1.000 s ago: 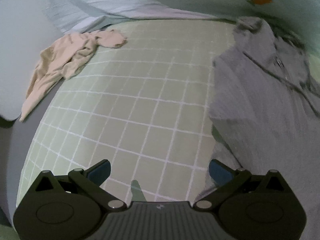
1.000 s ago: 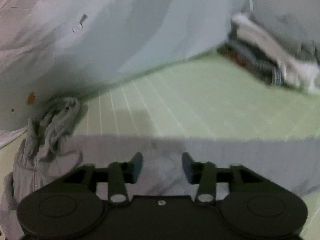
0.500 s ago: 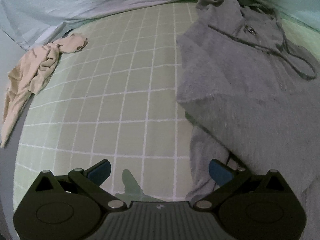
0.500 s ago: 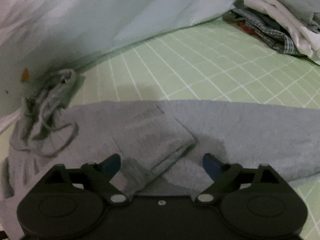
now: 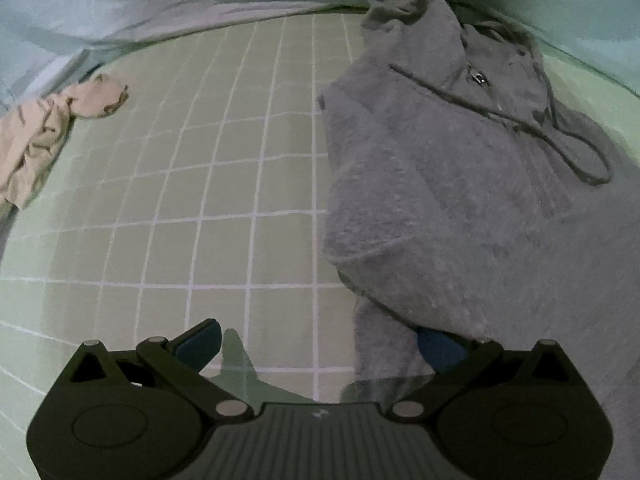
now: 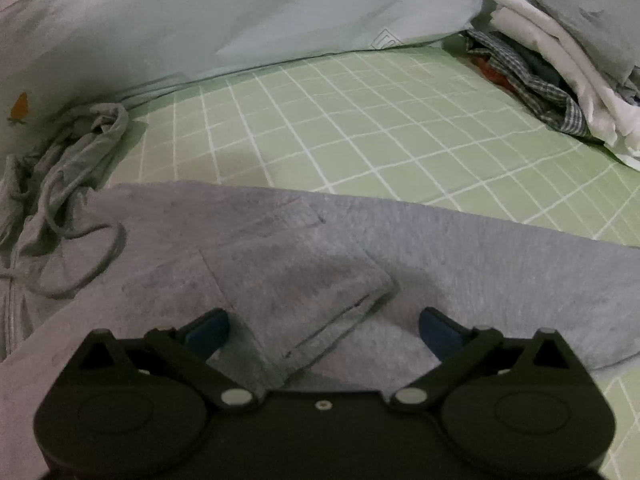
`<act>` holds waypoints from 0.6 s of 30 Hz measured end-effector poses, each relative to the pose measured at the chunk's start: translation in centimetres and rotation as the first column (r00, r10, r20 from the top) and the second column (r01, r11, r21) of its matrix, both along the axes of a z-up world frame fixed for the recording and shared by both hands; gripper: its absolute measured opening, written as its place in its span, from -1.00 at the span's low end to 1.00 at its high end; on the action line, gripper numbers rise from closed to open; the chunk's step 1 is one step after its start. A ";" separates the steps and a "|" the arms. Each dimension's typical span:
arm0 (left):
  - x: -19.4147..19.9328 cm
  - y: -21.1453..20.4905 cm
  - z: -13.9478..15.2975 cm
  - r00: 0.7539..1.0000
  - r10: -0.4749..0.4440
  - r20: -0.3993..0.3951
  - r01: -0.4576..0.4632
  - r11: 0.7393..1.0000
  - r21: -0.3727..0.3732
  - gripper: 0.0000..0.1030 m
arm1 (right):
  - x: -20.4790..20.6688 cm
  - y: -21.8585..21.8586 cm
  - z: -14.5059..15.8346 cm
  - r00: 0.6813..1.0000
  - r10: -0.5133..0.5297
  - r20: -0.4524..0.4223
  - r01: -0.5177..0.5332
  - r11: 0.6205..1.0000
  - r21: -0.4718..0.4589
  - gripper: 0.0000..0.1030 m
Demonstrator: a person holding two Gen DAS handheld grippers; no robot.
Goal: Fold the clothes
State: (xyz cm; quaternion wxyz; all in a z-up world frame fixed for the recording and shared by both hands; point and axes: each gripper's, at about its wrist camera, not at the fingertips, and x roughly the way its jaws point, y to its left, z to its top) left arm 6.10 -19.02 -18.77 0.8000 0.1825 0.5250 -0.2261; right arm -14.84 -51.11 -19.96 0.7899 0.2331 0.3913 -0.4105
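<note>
So the grey hoodie (image 5: pixel 460 184) is spread flat on the green checked bed sheet (image 5: pixel 200 208), hood end toward the pale blue bedding (image 6: pixel 280 12). 1 sleeve (image 6: pixel 304 280) is already folded in across the body, cuff lying right in front of the right tool (image 6: pixel 322 326). My read: we're mid-fold, sleeve step on that side done, next grab about to be set up.

Right tool: jaws opening, nearly as wide as they go, nothing pinched. The folded cuff sits between them but the pads aren't pressing on it. Left tool (image 5: pixel 318 342) is spread wide too, empty, hovering over the near edge of the hoodie, 1 blue pad over fleece and the other over bare sheet.

Next move, I'd guess, is for the left tool to drop onto that hoodie edge and clamp it. It needs to catch all the layers there without dragging the body out of square. Fleece is thick and floppy, so a shallow pinch would probably slip.

View differences: only the left wrist cam shows the beige garment (image 5: pixel 44 132) crumpled well away from the hoodie, plus the zipper pull (image 5: pixel 478 77). Only the right cam shows the stack of folded clothes (image 6: pixel 560 76) far beyond the hoodie, and the folded-in sleeve.
</note>
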 end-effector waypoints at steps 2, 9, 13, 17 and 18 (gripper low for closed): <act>0.4 0.3 -0.2 0.999 0.025 -0.029 -0.026 0.999 -0.018 1.00 | 0.3 0.2 0.1 1.000 0.011 -0.001 -0.011 1.000 -0.001 0.94; 0.6 0.6 -0.4 0.995 0.072 -0.066 -0.074 0.997 -0.029 1.00 | 0.8 1.0 0.8 0.999 0.038 0.021 -0.037 0.999 -0.014 0.36; 0.6 0.6 -0.4 0.994 0.082 -0.071 -0.083 0.996 -0.023 1.00 | 0.5 1.3 1.4 0.999 0.047 0.027 -0.046 0.997 -0.062 -0.52; 0.8 0.6 -0.3 0.993 0.085 -0.077 -0.087 0.996 -0.017 1.00 | -0.1 0.8 2.6 0.996 0.045 0.077 -0.039 0.996 -0.081 -0.85; 0.8 0.6 -0.3 0.993 0.086 -0.078 -0.087 0.996 -0.017 1.00 | -0.3 0.7 2.9 0.994 0.045 0.095 -0.037 0.996 -0.085 -0.87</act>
